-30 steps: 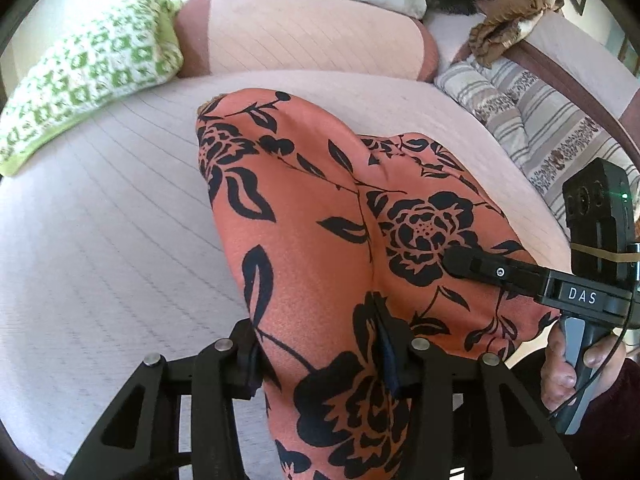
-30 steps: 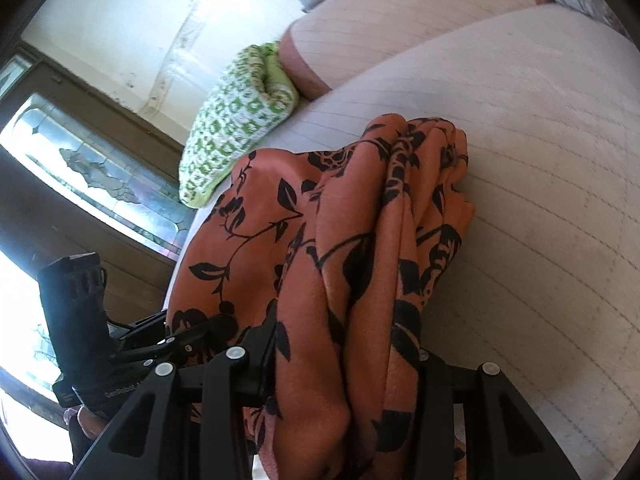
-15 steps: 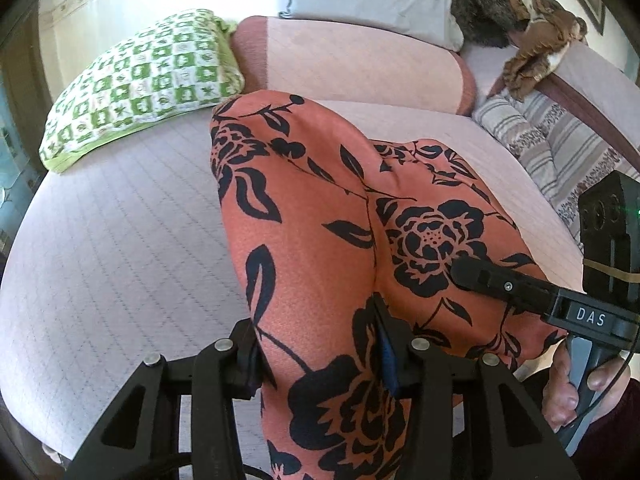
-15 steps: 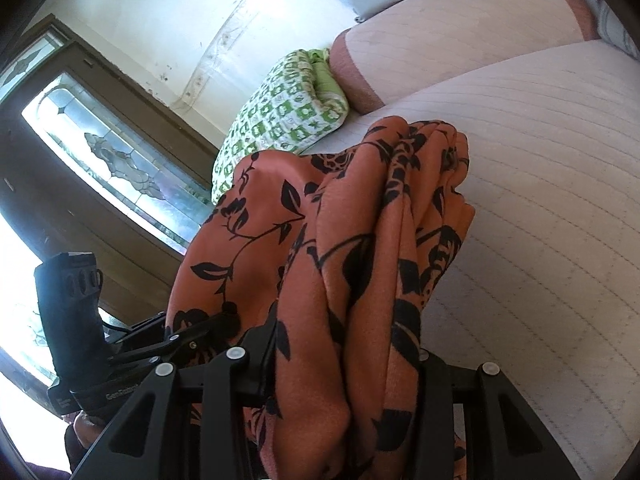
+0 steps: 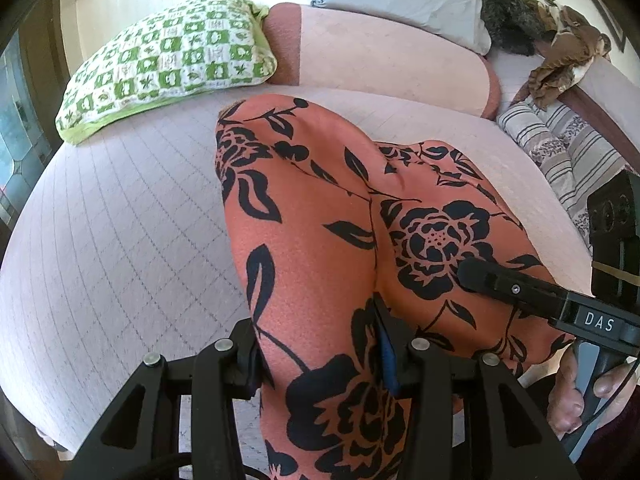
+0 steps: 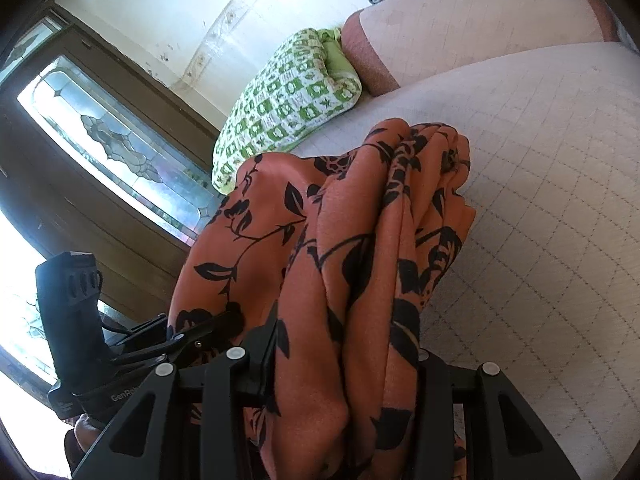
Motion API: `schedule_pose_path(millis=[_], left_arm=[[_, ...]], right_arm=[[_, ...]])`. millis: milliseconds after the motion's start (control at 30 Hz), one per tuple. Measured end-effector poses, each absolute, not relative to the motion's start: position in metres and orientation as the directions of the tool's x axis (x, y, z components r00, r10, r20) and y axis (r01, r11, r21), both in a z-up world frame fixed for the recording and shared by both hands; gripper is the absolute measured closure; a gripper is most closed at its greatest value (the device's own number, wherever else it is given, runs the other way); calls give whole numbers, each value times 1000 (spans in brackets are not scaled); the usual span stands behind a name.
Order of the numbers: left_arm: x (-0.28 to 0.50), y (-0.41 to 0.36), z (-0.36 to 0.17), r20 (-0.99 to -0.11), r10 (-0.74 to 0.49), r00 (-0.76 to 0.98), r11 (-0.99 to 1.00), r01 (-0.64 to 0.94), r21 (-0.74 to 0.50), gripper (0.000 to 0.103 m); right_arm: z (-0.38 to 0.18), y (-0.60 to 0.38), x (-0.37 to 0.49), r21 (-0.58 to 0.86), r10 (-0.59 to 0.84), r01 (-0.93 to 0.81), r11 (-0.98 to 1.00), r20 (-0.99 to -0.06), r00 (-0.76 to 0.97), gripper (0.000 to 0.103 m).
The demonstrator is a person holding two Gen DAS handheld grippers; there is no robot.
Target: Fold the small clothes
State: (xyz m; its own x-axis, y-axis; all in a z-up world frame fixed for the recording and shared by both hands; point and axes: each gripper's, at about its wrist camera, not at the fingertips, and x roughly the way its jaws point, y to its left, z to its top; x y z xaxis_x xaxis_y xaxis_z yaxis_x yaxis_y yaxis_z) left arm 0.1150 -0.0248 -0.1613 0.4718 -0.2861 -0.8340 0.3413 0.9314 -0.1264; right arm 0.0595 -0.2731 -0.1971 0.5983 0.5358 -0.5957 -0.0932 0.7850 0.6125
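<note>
Garment (image 5: pixel 320 240) orange floral, clamped in left gripper (image 5: pixel 320 356), right gripper (image 6: pixel 344 364)

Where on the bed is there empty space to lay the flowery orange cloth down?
Bare quilt stretches left of the orange cloth, below the green checked pillow. In the right wrist view, more bare quilt lies right of the cloth. It is crowded by the striped blanket and the pink bolster.
</note>
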Motion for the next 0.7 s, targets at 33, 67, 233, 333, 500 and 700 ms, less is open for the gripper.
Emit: schedule_pose_path(millis=[33, 67, 233, 333, 500, 700], left_arm=[[115, -24, -163, -837, -284, 468, 933, 337, -128, 56], [114, -23, -163, -838, -283, 467, 933, 335, -129, 56], [114, -21, -165, -844, -276, 460, 937, 325, -130, 56], [113, -21, -165, -836, -300, 459, 928, 342, -145, 56], [110, -23, -167, -845, -297, 445, 930, 336, -150, 56], [110, -26, -168, -854, -293, 430, 932, 328, -155, 56]], right_arm=[[-197, -271, 62, 609, 535, -92, 787, -601, 595, 61], [-198, -270, 65, 607, 534, -93, 790, -605, 591, 61], [-199, -266, 69, 591, 527, -94, 801, -622, 578, 61], [-200, -266, 70, 588, 527, -92, 804, -631, 570, 61], [-202, -266, 72, 582, 524, -83, 809, -648, 553, 61], [-204, -266, 74, 575, 521, -75, 815, -669, 531, 61]])
